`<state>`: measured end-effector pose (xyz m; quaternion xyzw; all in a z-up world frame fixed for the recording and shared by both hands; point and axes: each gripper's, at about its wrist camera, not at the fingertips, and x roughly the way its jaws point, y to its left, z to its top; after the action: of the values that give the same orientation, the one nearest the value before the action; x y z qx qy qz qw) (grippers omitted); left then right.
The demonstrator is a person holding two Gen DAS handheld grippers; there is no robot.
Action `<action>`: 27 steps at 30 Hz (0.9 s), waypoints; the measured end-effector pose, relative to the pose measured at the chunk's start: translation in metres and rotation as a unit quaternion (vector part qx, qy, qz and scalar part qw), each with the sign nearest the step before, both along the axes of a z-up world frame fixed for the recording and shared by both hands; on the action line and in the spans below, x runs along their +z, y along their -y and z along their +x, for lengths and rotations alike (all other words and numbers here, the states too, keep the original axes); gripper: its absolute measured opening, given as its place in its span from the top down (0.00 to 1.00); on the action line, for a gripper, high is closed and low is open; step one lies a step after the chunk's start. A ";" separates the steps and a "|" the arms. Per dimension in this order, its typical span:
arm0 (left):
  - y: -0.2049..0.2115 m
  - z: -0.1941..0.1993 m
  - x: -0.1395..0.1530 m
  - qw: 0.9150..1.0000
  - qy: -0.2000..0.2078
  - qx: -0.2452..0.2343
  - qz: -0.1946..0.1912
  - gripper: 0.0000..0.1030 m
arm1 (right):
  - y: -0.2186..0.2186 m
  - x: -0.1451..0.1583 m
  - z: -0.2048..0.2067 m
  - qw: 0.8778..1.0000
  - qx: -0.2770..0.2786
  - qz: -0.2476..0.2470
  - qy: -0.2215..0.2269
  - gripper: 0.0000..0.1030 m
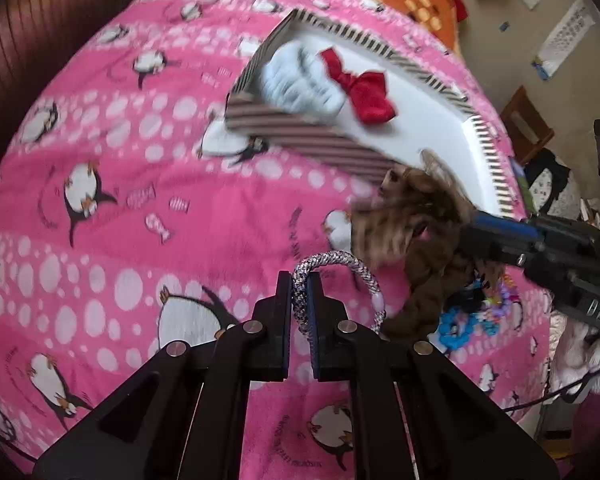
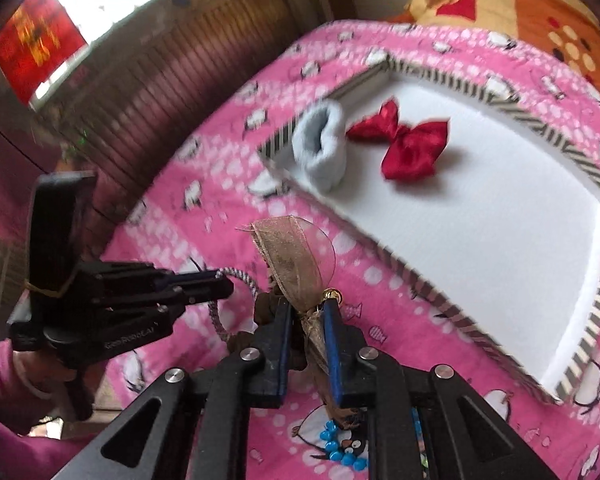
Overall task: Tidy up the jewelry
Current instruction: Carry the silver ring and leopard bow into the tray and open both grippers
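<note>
My left gripper (image 1: 301,280) is shut on a silver braided bracelet (image 1: 332,264), held above the pink penguin blanket; it also shows in the right wrist view (image 2: 220,285). My right gripper (image 2: 307,304) is shut on a brown ribbon bow hair piece (image 2: 296,256), held near the box's front edge; the bow shows in the left wrist view (image 1: 416,216). A striped box with a white floor (image 2: 480,240) lies on the bed and holds a pale blue fuzzy scrunchie (image 2: 320,144) and a red satin bow (image 2: 412,144).
Blue beads (image 2: 340,448) and colourful bead jewelry (image 1: 472,316) lie on the pink blanket (image 1: 140,200) below the grippers. An orange-yellow quilt (image 2: 520,0) lies behind the box. A wooden headboard (image 2: 160,80) is at the left.
</note>
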<state>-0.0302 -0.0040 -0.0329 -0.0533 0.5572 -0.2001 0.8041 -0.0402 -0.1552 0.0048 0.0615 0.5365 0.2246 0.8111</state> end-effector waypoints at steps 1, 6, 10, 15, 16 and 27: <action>-0.002 -0.001 0.005 1.000 0.004 -0.002 -0.004 0.94 | 0.003 0.006 0.000 1.000 -0.005 0.004 0.005 0.86; 0.001 0.005 0.033 0.999 0.028 -0.011 -0.025 0.94 | 0.021 0.038 0.002 0.998 -0.034 0.005 0.047 0.86; 0.009 0.024 0.057 0.998 0.060 -0.011 -0.019 0.94 | 0.045 0.049 0.016 0.996 -0.069 0.000 0.059 0.86; 0.024 0.064 0.072 0.996 0.088 -0.006 -0.007 0.94 | 0.072 0.049 0.044 0.991 -0.113 -0.003 0.066 0.86; 0.027 0.072 0.073 0.996 0.089 -0.006 -0.006 0.94 | 0.078 0.048 0.050 0.990 -0.121 -0.003 0.066 0.86; 0.075 0.139 0.037 0.997 0.062 -0.002 0.049 0.94 | 0.112 0.001 0.130 0.979 -0.202 0.013 0.030 0.86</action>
<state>0.1085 -0.0787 0.0040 0.0001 0.5153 -0.1769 0.8386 0.0901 -0.2675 0.0063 0.1722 0.4854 0.0649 0.8547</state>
